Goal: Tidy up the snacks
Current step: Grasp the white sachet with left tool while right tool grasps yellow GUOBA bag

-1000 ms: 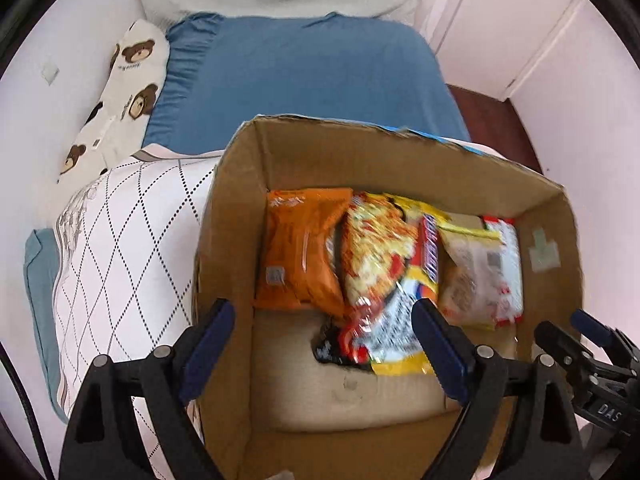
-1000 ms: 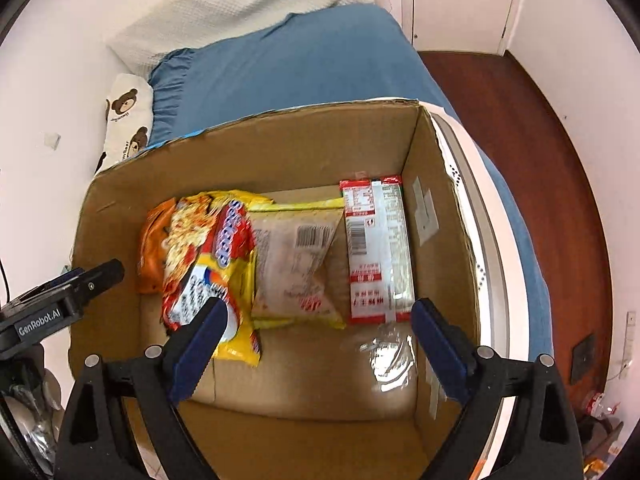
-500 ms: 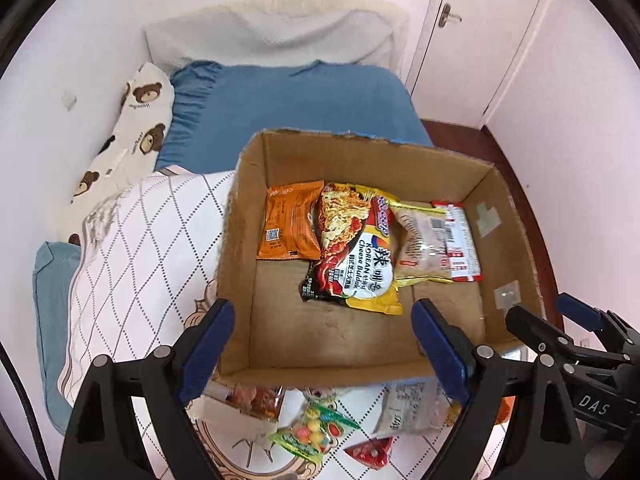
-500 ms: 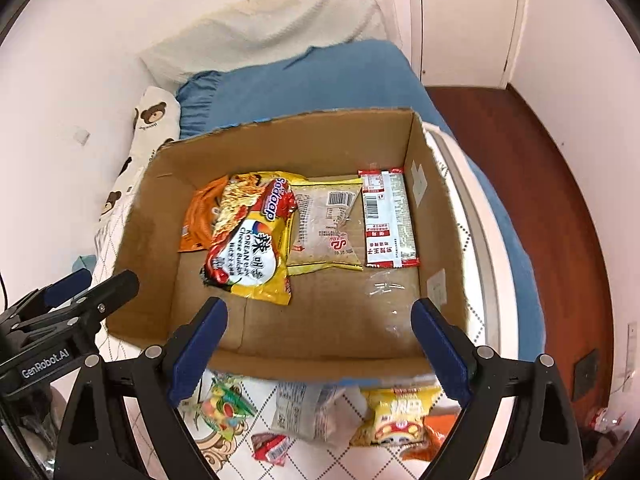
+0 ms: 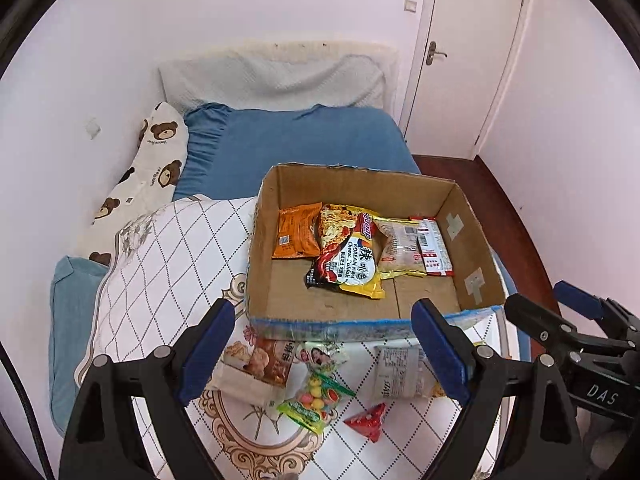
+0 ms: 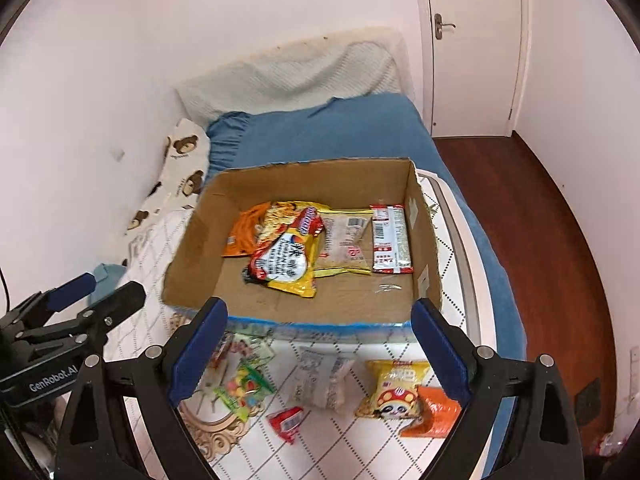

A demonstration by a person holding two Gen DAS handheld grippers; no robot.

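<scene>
Open-topped brown cardboard box (image 5: 360, 320): near half of floor bare, packets crowd far side. Loose snack packets (image 6: 320, 384) litter white quilted bed cover (image 5: 160, 264) in front.

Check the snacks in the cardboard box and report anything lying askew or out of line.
In the cardboard box, the yellow Korean noodle packet lies tilted across the row, overlapping the orange packet and the pale packet. The red-and-white packet lies straight along the right wall. Nothing looks spilled or torn.
</scene>
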